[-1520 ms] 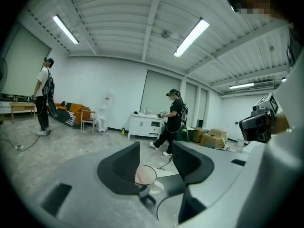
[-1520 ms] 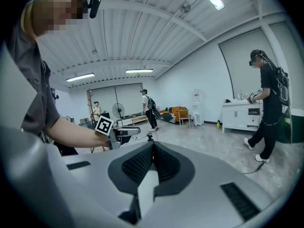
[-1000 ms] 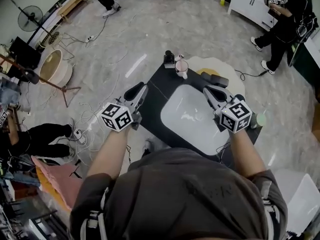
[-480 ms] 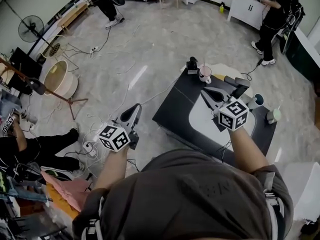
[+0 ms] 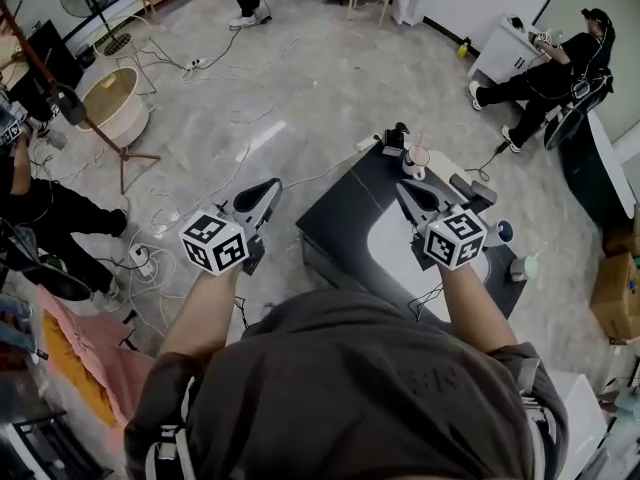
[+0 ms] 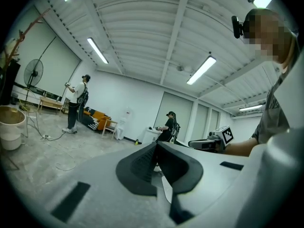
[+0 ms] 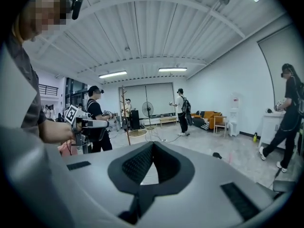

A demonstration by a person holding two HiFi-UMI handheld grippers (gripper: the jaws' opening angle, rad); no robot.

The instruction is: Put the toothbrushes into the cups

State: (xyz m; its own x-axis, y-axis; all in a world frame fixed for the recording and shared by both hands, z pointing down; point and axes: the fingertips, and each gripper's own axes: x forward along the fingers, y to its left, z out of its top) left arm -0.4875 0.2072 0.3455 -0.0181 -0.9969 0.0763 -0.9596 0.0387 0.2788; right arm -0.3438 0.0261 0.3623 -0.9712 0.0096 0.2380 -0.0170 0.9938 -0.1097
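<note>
A pink-and-white cup (image 5: 416,158) and a black cup (image 5: 397,140) stand at the far corner of the dark table (image 5: 340,208). Two more cups, a dark one (image 5: 503,231) and a green one (image 5: 522,265), stand at its right edge. I cannot make out any toothbrush. My left gripper (image 5: 264,190) (image 6: 156,144) is shut and empty, held level over the floor to the left of the table. The right gripper (image 5: 404,188) (image 7: 153,144) is shut with nothing in it, and hangs over the white basin (image 5: 385,258) just short of the pink-and-white cup.
Cables trail over the marble floor, and a round tub (image 5: 112,103) and a stand (image 5: 75,103) are at the left. A white cabinet (image 5: 498,60) and a cardboard box (image 5: 615,273) are at the right. Several people stand around the room.
The left gripper has drawn off the table's left edge out over the floor and its jaws have closed. The right gripper has shifted towards the cups, and the head view has swung.
</note>
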